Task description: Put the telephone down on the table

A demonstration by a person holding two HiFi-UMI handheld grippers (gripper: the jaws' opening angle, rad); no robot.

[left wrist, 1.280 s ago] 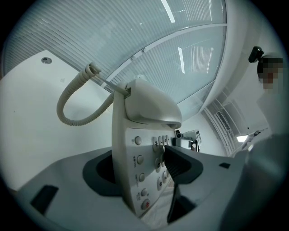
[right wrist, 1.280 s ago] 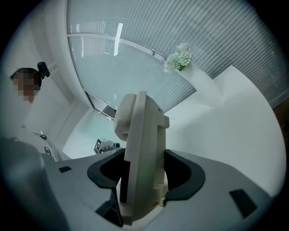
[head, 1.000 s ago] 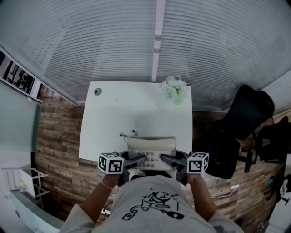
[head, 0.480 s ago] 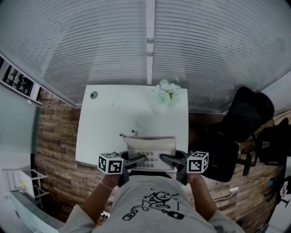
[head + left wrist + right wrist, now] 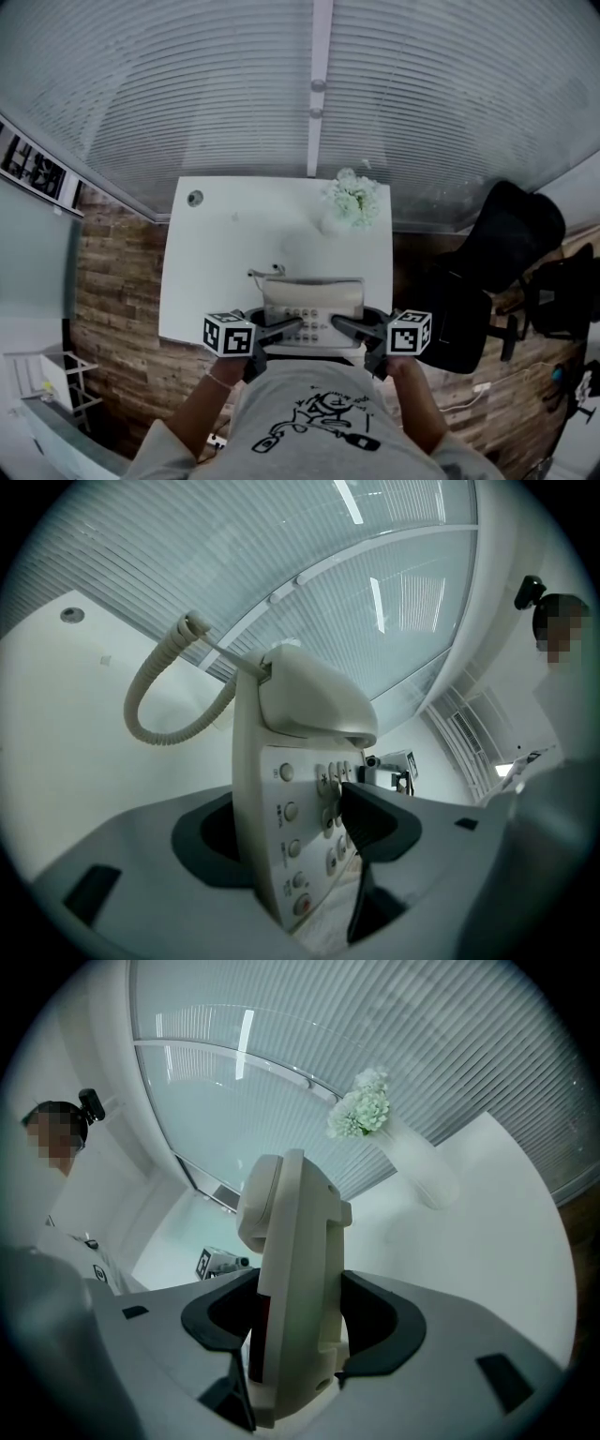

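Telephone (image 5: 314, 298) tight in fingers (image 5: 375, 822) of left gripper (image 5: 289, 329), right gripper (image 5: 345, 328); flowers (image 5: 354, 199) beyond on table (image 5: 211, 272).

White flowers (image 5: 354, 199) in a pale vase (image 5: 417, 1162) ahead of me, black office chair (image 5: 497, 253) to my right, ribbed blinds (image 5: 187, 94) beyond, wood-plank floor (image 5: 112, 281), white wire rack (image 5: 47, 375) at my left

White blinds (image 5: 187, 94); wood floor (image 5: 112, 309); black chair (image 5: 511, 239).

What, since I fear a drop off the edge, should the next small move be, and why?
Probably carry the telephone slightly forward: left gripper and right gripper clamp it above the near edge of the table, with bare surface beyond.
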